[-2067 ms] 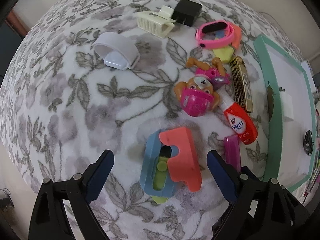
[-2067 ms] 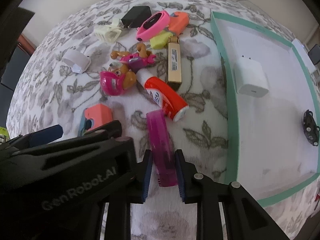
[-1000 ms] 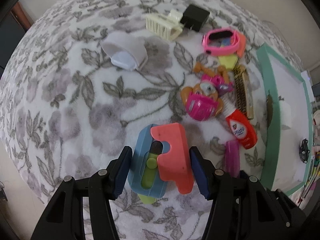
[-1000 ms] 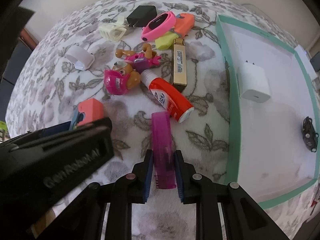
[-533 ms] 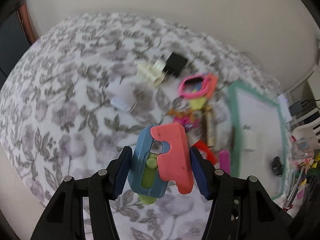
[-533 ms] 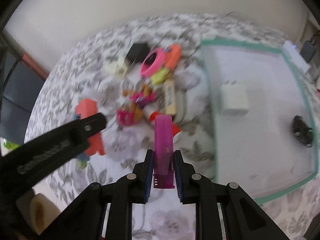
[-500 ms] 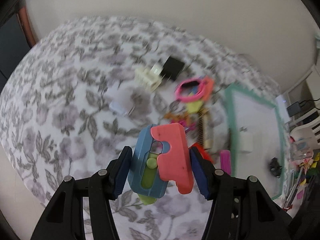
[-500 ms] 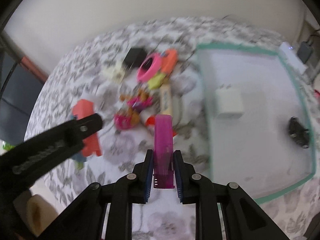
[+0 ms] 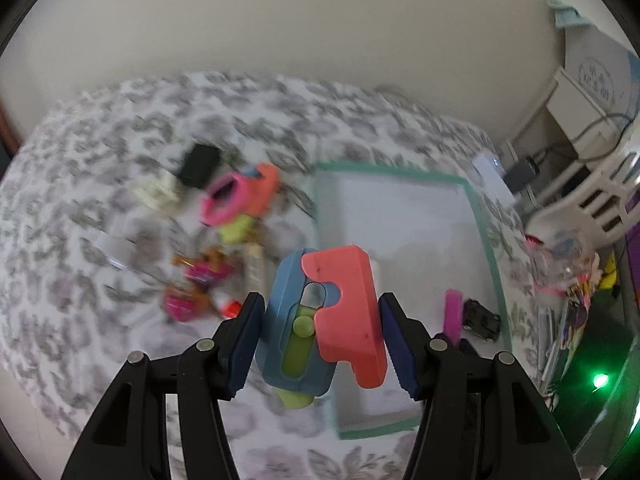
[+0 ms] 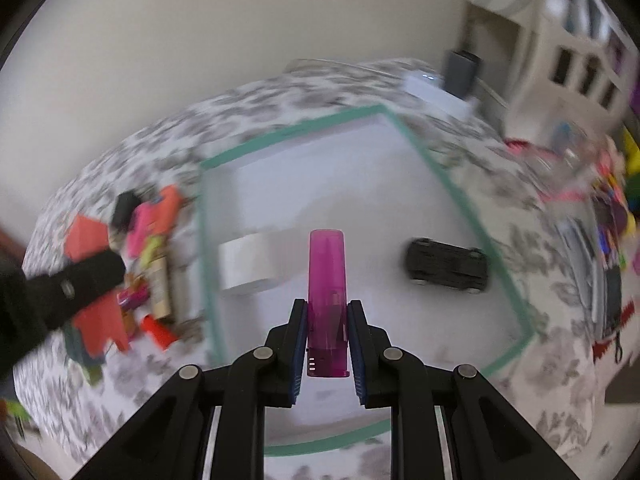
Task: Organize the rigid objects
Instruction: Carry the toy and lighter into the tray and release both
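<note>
Right wrist view is showing the right tongs (image 10: 327, 354) clamping a purple lighter (image 10: 327, 300) above the green-edged tray (image 10: 208, 264), probably for dropping it beside the white charger (image 10: 248, 266) and black toy car (image 10: 446, 266). Left tongs (image 9: 320, 342) are gripping a blue-and-coral toy (image 9: 324, 324), hanging over the tray's near edge.

Blue-and-coral toy (image 9: 324, 320) with a green slider — upright, clamped, at 6 o'clock. Magenta lighter (image 10: 327, 300) — translucent, upright, pinched over the green-rimmed tray (image 10: 472, 208), at 6 o'clock.
</note>
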`<action>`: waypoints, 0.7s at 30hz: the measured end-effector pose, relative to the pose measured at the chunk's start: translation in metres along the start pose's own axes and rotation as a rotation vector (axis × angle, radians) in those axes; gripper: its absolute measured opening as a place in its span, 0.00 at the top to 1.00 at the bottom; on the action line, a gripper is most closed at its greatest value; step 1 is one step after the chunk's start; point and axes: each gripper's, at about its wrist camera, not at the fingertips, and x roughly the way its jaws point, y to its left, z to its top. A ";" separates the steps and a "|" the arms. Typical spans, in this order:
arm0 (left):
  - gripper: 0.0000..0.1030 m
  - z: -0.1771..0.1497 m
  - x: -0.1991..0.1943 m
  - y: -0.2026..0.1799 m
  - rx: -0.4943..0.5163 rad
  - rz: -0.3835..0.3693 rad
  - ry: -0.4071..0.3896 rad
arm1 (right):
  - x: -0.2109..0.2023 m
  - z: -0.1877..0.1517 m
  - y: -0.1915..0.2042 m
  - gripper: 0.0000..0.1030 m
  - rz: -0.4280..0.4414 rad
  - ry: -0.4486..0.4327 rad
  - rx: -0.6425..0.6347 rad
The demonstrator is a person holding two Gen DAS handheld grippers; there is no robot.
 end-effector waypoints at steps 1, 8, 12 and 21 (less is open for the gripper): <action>0.41 -0.002 0.005 -0.003 -0.002 -0.005 0.008 | 0.002 0.002 -0.008 0.79 -0.013 0.004 0.019; 0.54 -0.012 0.036 -0.025 0.039 -0.027 0.030 | 0.021 0.003 -0.047 0.79 -0.056 0.063 0.103; 0.54 -0.015 0.044 -0.030 0.059 -0.041 0.042 | 0.030 0.000 -0.055 0.79 -0.058 0.099 0.117; 0.54 -0.021 0.057 -0.026 0.066 0.027 0.094 | 0.042 -0.006 -0.051 0.79 -0.059 0.144 0.095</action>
